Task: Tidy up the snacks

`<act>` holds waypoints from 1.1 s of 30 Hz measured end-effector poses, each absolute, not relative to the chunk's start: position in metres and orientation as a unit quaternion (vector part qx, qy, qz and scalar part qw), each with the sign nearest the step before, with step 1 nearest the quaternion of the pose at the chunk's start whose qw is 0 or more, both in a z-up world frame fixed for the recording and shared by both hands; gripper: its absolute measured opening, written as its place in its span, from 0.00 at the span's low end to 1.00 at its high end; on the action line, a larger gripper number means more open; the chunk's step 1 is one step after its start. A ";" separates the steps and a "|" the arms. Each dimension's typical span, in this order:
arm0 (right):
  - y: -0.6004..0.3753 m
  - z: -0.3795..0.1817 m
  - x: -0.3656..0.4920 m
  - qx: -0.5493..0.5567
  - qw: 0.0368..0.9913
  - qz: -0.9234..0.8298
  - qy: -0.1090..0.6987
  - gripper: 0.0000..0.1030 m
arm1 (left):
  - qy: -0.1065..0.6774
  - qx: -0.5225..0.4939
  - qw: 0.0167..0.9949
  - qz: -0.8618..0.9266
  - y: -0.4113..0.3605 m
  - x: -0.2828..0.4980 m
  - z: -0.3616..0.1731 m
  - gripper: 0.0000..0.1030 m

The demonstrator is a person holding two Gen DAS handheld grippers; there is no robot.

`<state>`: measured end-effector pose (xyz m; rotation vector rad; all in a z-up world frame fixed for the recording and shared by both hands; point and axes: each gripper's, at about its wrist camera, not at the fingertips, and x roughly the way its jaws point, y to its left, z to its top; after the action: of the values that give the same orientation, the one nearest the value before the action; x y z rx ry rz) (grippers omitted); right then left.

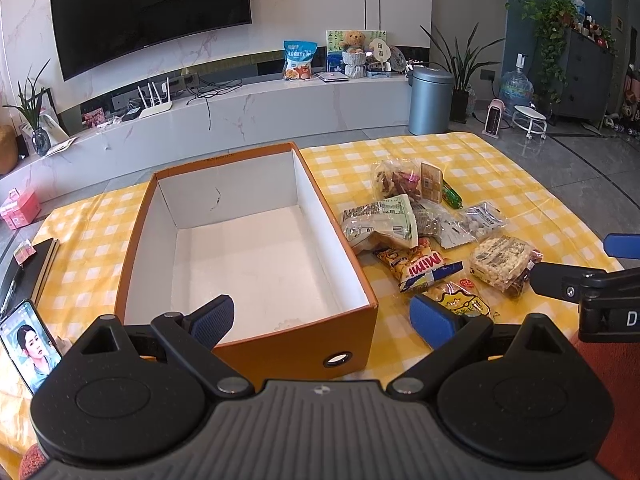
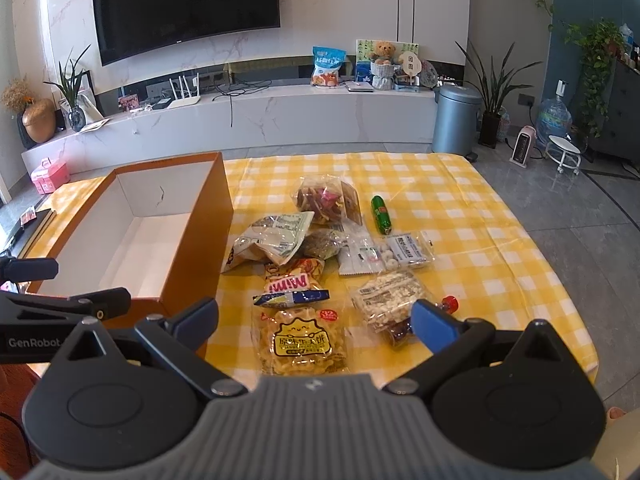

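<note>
An orange cardboard box [image 1: 360, 268] [image 2: 208, 240] with a white, bare inside stands on the yellow checked cloth. To its right lie several snack packets: a Mimi bag [image 1: 420, 268] [image 2: 294, 286], a yellow cracker bag [image 2: 302, 340] [image 1: 464, 300], a clear puffed-grain pack [image 1: 502, 262] [image 2: 390, 296], a green-white bag [image 1: 380, 226] [image 2: 276, 238] and a dried-fruit bag [image 1: 396, 182] [image 2: 324, 198]. My left gripper [image 1: 322, 318] hangs open over the box's near wall. My right gripper [image 2: 316, 320] is open above the yellow cracker bag, holding nothing.
A phone [image 1: 28, 344] leans at the cloth's near left and a dark notebook [image 1: 28, 276] lies beside the box. A small green tube [image 2: 381, 214] rests behind the packets. Beyond the table are a marble TV bench [image 2: 280, 116], a grey bin [image 2: 456, 118] and plants.
</note>
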<state>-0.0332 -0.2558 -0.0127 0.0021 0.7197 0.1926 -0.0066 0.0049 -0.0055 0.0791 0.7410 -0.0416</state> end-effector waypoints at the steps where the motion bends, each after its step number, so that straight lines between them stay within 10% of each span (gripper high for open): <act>1: -0.255 -0.013 -0.034 0.001 0.931 0.094 0.352 0.97 | 0.363 0.039 0.931 -0.020 0.005 -0.007 -0.006 1.00; 33: -0.256 -0.013 -0.046 -0.016 0.932 0.093 0.350 0.97 | 0.365 0.032 0.930 -0.017 0.005 -0.017 -0.003 1.00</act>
<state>-0.0462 -0.2557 -0.0127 -0.0335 0.7170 0.1900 -0.0168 0.0047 -0.0034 0.0660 0.7483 -0.0349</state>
